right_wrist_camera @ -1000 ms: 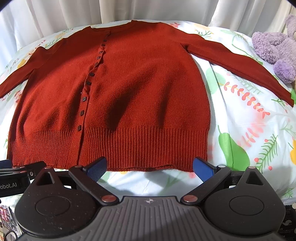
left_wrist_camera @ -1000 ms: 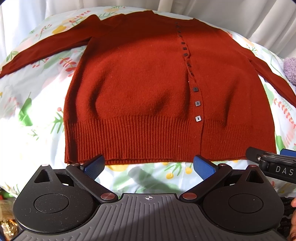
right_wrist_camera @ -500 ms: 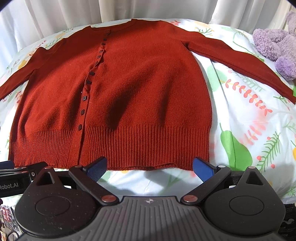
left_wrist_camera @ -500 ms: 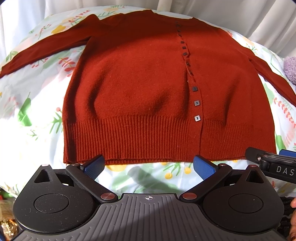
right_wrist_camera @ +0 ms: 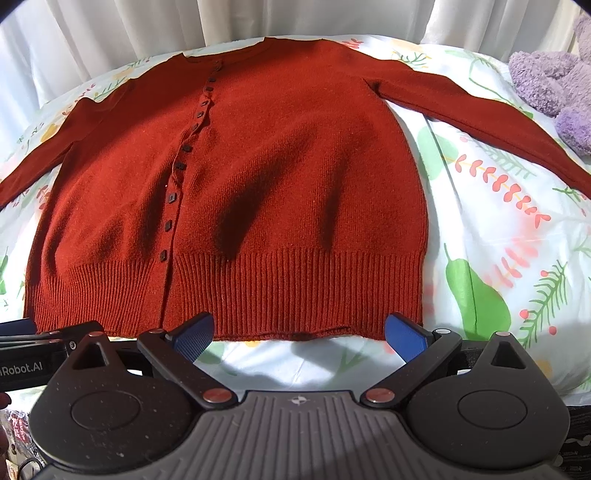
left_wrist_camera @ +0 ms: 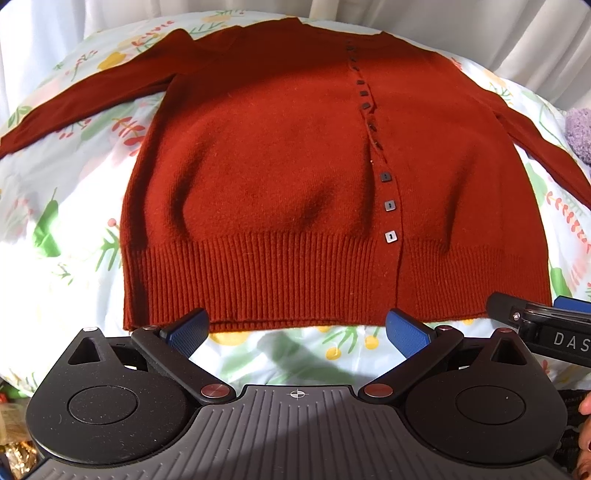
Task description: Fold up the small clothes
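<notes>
A rust-red knitted cardigan [left_wrist_camera: 280,177] [right_wrist_camera: 280,177] lies flat and buttoned on a floral bedsheet, with both sleeves spread out to the sides and its ribbed hem nearest me. My left gripper [left_wrist_camera: 297,332] is open just short of the hem's left half, its blue pads holding nothing. My right gripper [right_wrist_camera: 299,334] is open too, at the hem's right half, with the hem edge lying between its pads. Each gripper shows at the edge of the other's view.
The floral sheet [right_wrist_camera: 498,258] [left_wrist_camera: 55,258] covers a bed that falls away at the near edge. A purple plush toy [right_wrist_camera: 550,92] lies at the far right beside the right sleeve. White curtains [right_wrist_camera: 184,26] hang behind the bed.
Both grippers have crept slightly forward toward the hem; the cardigan has not moved and both stay open.
</notes>
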